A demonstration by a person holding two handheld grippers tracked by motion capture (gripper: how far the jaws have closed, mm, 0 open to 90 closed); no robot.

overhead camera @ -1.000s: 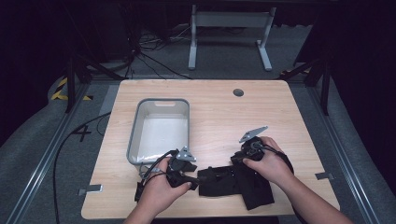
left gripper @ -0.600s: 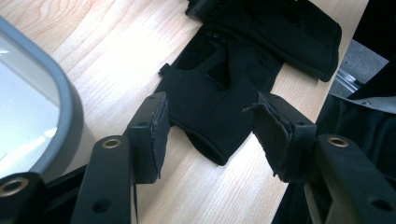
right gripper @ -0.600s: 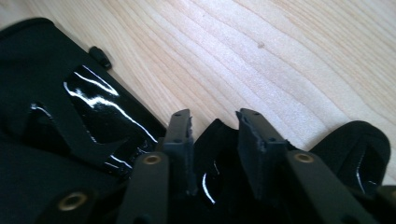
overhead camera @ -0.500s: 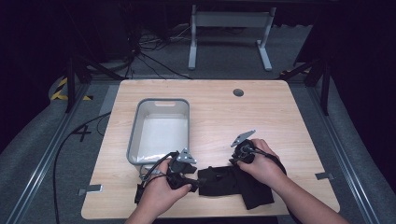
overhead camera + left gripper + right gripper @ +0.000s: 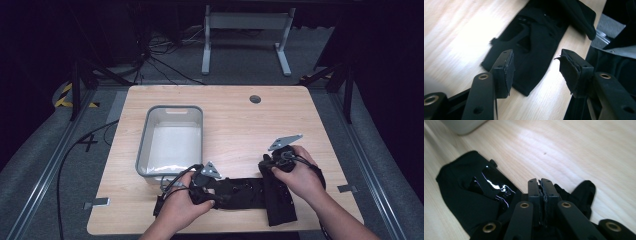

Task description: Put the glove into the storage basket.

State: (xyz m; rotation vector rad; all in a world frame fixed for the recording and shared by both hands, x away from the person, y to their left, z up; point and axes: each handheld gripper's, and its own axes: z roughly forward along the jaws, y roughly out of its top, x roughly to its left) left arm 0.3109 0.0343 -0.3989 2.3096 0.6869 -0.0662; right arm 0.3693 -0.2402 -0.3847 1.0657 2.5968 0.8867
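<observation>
1. The grey bin (image 5: 142, 145) stands on the bench (image 5: 240, 125), ahead of my left fingers and to their left. It has nothing in it. In the right gripper view a corner of the grey bin (image 5: 461, 126) shows far ahead of my right fingers.

2. My left fingers (image 5: 220, 192) are about three-quarters open and hold nothing. In the left gripper view the left fingers (image 5: 535, 67) hang just above the bench, and the near edge of the black garment (image 5: 534, 37) lies below and ahead of the gap between the pads. Neither pad touches the cloth.

3. The black garment (image 5: 245, 192) lies flat on the bench between my two sets of fingers. One strip runs from the left fingers across to the right fingers, and a second strip runs back from the right fingers toward me.

4. My right fingers (image 5: 267, 175) have just been closing. In the right gripper view the right fingers (image 5: 540, 182) stand pad against pad above the black garment (image 5: 461, 202). No cloth shows between the tips. I cannot tell whether a thin layer is caught lower down.

5. Status, as a judgement: the work is at an early stage. The garment is spread out, not folded, and not in the bin. A firm grip at both ends is not yet made. The lift, and the fold or the transfer, are left to do.
</observation>
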